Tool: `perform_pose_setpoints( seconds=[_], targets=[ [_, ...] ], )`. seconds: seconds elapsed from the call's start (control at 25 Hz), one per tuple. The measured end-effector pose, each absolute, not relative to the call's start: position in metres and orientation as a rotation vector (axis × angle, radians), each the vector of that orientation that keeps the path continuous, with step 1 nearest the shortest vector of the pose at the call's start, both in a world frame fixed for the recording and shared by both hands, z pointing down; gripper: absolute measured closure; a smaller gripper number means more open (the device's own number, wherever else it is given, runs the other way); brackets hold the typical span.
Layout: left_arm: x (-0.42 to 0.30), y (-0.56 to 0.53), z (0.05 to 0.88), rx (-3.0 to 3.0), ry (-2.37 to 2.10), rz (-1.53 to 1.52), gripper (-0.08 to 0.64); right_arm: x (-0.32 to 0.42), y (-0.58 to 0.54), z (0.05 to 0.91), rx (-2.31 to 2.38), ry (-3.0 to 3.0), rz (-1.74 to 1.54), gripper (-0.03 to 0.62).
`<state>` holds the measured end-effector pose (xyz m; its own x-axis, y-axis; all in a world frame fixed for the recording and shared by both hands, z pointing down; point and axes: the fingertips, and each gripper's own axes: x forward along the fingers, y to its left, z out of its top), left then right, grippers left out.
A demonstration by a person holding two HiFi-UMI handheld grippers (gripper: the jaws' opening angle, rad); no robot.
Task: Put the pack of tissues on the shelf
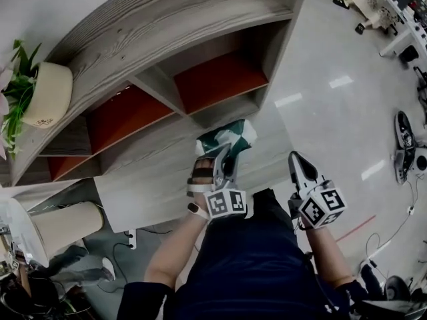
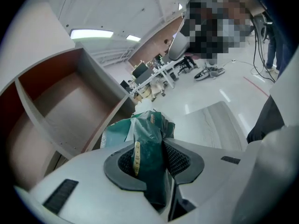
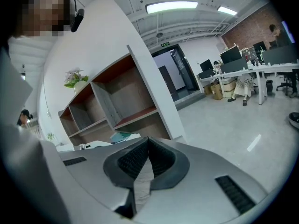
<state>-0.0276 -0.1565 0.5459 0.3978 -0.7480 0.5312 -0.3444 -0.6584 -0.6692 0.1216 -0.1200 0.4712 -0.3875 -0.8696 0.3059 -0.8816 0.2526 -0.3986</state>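
Note:
The pack of tissues (image 1: 231,137) is a green and white plastic pack. My left gripper (image 1: 221,160) is shut on it and holds it just above the low grey ledge (image 1: 160,175) in front of the shelf (image 1: 167,39). In the left gripper view the pack (image 2: 148,141) stands pinched between the dark pads, with the shelf's red-backed compartments (image 2: 56,101) to its left. My right gripper (image 1: 299,163) hangs to the right over the floor. Its jaws (image 3: 148,146) are shut with nothing between them. The shelf (image 3: 119,94) shows ahead of it.
A potted plant (image 1: 47,93) stands on the shelf's top at the left. A cream cylinder (image 1: 67,227) sits low on the left beside cables. Desks, chairs and shoes (image 1: 403,145) lie on the glossy floor to the right.

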Motion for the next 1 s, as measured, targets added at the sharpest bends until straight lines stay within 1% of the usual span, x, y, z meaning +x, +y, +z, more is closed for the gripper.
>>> perform_pose_setpoints(
  seconds=[0.28, 0.6, 1.0],
  targets=[
    [-0.001, -0.198, 0.587, -2.155, 0.958, -1.231, 0.445, 0.156, -0.142, 0.492, 1.735, -2.440, 0.864, 0.581],
    [0.000, -0.248, 0.625, -2.126, 1.001, -1.290, 0.445, 0.188, -0.142, 0.506, 1.769, -2.386, 0.912, 0.580],
    [0.013, -0.290, 0.661, -2.080, 0.968, -1.306, 0.445, 0.208, -0.140, 0.510, 1.814, -2.317, 0.928, 0.581]
  ],
)
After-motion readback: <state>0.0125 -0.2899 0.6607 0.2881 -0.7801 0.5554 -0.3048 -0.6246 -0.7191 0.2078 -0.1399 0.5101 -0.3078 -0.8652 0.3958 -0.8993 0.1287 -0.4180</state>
